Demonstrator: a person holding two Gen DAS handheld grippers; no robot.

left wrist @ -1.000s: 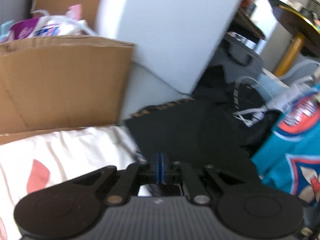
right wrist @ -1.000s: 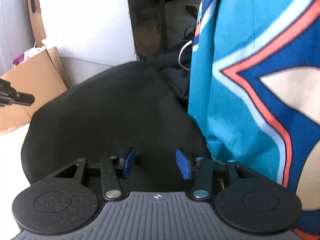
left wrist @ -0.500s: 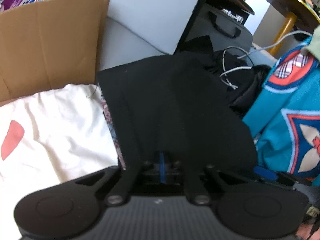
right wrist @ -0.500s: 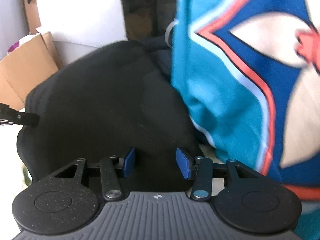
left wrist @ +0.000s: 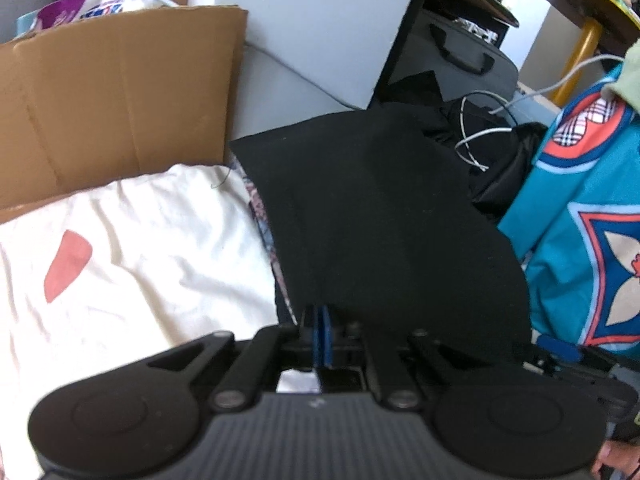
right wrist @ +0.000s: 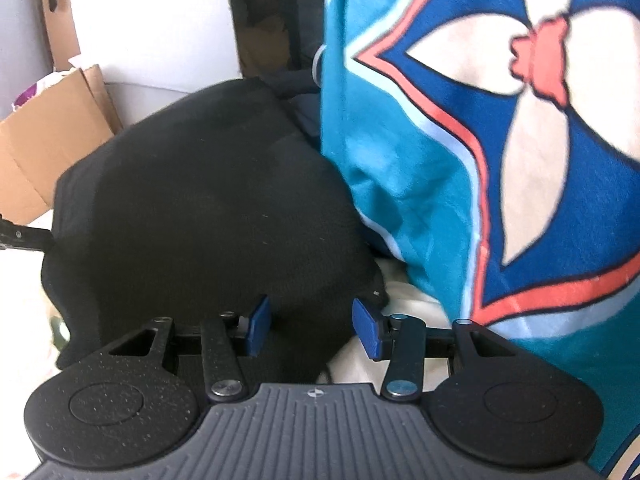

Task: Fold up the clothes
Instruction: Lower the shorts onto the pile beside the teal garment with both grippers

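Note:
A black garment [left wrist: 380, 216] lies spread in front of me, partly over a white sheet [left wrist: 140, 248]. My left gripper [left wrist: 322, 336] pinches the garment's near edge; its blue pads are nearly together and just starting to open, with the cloth still between them. In the right wrist view the same black garment [right wrist: 200, 208] fills the middle. My right gripper [right wrist: 312, 326] stands open over the garment's near right corner, its pads apart and not pressing on the cloth. The left gripper's finger [right wrist: 20, 236] shows at the garment's left edge.
A teal cloth with a blue, white and red pattern [right wrist: 480, 160] hangs close on the right. A cardboard box [left wrist: 112, 96] stands at the back left against a pale wall. Behind the garment are dark clothes, white cables [left wrist: 476, 148] and a grey case [left wrist: 460, 52].
Both grippers have sunk and moved forward; the black garment has come down from hanging to lying flat over the sheet. The left gripper still pinches its edge and the right stays open.

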